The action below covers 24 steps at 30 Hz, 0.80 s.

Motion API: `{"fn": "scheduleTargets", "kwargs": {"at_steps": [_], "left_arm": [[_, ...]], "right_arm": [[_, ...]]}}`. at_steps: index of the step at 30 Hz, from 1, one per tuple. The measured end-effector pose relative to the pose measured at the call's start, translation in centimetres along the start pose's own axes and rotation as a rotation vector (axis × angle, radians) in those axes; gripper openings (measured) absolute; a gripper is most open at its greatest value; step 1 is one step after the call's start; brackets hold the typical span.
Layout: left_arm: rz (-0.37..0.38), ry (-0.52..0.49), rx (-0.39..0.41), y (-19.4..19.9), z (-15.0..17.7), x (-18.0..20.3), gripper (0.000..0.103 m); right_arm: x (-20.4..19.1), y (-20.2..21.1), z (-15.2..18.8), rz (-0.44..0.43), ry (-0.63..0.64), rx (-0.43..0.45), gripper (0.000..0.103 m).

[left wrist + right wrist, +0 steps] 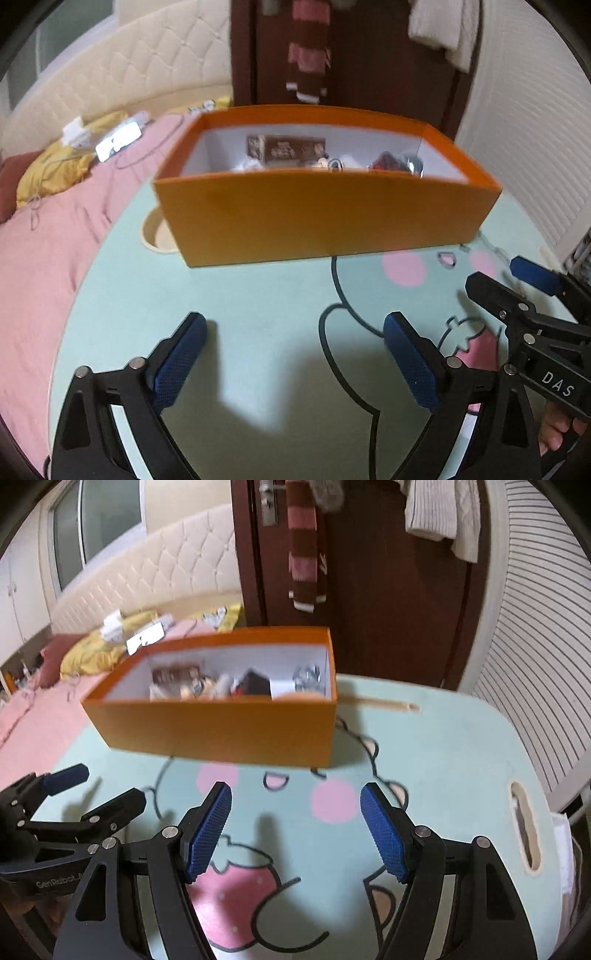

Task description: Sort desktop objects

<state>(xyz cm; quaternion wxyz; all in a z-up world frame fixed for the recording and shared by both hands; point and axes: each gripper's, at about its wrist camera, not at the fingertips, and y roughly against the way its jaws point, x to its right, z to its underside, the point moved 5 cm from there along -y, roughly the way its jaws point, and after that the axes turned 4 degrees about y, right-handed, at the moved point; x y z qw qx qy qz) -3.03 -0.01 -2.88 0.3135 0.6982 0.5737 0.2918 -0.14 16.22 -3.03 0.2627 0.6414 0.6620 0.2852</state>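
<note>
An orange box stands on the mint-green cartoon table. It holds several small objects, among them a brown carton, a silver item and a red item. The box also shows in the right wrist view. My left gripper is open and empty, a little in front of the box. My right gripper is open and empty, over the table's cartoon face. The right gripper shows at the right edge of the left wrist view. The left gripper shows at the left of the right wrist view.
A bed with a pink cover, a yellow cloth and white devices lies left of the table. A dark wooden door with hanging clothes stands behind. The table has handle cutouts. A wooden stick lies right of the box.
</note>
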Motion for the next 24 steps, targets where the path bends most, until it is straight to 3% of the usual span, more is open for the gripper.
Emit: {"fn": "scheduleTargets", "kwargs": {"at_steps": [4,10,24], "left_arm": [[-0.013,-0.013,-0.002,-0.4,0.2,0.2,0.102],[-0.018,-0.003,0.008,-0.2,0.4,0.0,0.102],[-0.030,0.013,0.023,-0.3,0.9,0.3,0.102]], "right_arm": [[0.4,-1.5,1.1,0.000,-0.025,-0.059,0.074],[0.9,-1.8,1.5,0.049,-0.028,-0.072,0.082],[0.7,-1.3,1.4,0.053,-0.031,-0.077,0.083]]}}
